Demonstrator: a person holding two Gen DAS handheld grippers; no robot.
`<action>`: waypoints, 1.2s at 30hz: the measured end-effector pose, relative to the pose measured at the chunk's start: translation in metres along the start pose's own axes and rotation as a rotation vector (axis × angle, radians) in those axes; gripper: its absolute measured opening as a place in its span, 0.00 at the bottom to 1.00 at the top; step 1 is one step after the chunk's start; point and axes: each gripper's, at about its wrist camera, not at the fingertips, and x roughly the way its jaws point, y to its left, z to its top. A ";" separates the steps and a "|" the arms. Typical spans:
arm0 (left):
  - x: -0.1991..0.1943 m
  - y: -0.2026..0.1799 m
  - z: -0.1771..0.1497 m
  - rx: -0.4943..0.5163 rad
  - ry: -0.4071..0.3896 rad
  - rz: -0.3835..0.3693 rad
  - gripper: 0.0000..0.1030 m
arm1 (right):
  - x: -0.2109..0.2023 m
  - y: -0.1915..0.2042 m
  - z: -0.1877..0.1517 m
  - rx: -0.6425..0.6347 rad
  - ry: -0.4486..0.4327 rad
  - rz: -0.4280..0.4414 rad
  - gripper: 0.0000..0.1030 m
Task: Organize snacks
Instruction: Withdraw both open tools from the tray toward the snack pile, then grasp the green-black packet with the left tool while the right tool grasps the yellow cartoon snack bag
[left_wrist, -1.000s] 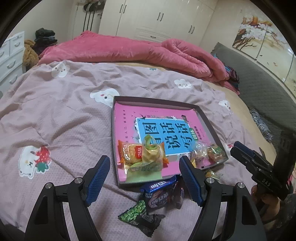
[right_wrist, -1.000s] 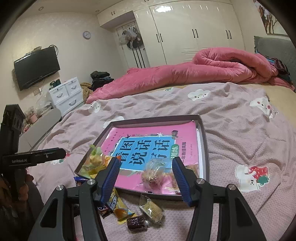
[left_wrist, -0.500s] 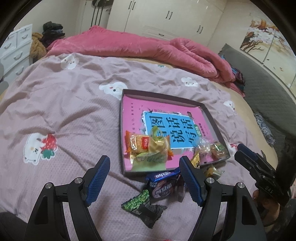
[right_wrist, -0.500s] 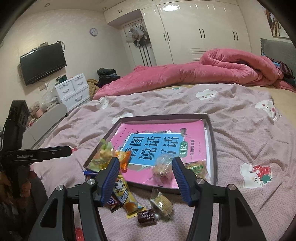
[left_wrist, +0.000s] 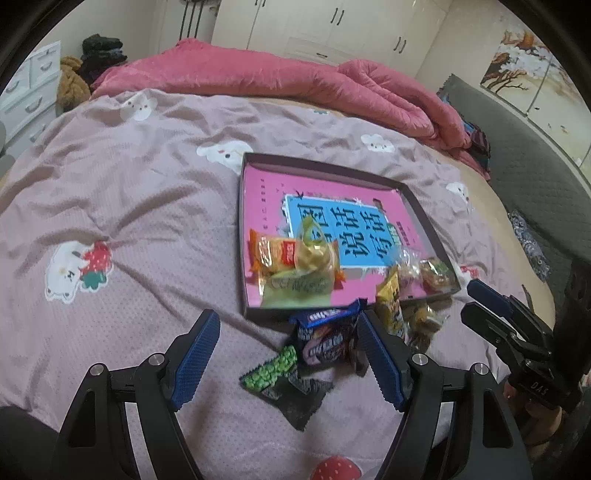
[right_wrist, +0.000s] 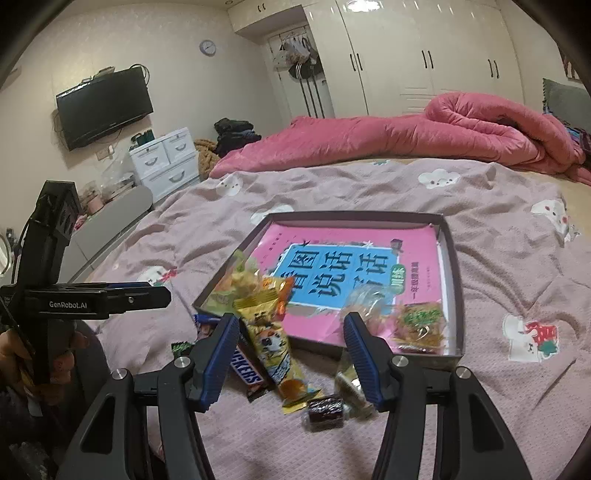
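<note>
A dark shallow tray (left_wrist: 321, 168) (right_wrist: 452, 266) lies on the bed with a pink and blue book (left_wrist: 332, 225) (right_wrist: 343, 273) in it. Several snacks lie at its near end: orange and green packets (left_wrist: 295, 258) and small wrapped cakes (right_wrist: 421, 321). Loose snacks lie on the sheet in front of it: a green packet (left_wrist: 273, 373), a dark blue packet (left_wrist: 325, 339), a yellow tiger packet (right_wrist: 273, 347), a Snickers bar (right_wrist: 247, 369), a dark wrapped sweet (right_wrist: 325, 408). My left gripper (left_wrist: 288, 358) is open above the green and blue packets. My right gripper (right_wrist: 291, 365) is open above the yellow packet.
The bed has a mauve sheet (left_wrist: 129, 206) and a rolled pink duvet (left_wrist: 295, 85) at the far end. White drawers (right_wrist: 166, 162) and a wall television (right_wrist: 103, 105) are on the left. A grey padded headboard (left_wrist: 535, 192) runs along the right.
Both grippers have pulled back and risen from the tray; the loose snacks in front of it now lie between the fingers. Both stay open.
</note>
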 end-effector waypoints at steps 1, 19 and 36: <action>0.000 0.000 -0.003 -0.003 0.008 -0.003 0.76 | 0.001 0.001 0.000 -0.004 0.004 0.002 0.57; 0.010 0.009 -0.029 -0.054 0.111 0.006 0.76 | 0.015 0.026 -0.015 -0.093 0.095 0.028 0.57; 0.046 0.019 -0.045 -0.196 0.232 -0.019 0.76 | 0.043 0.023 -0.025 -0.099 0.175 -0.020 0.51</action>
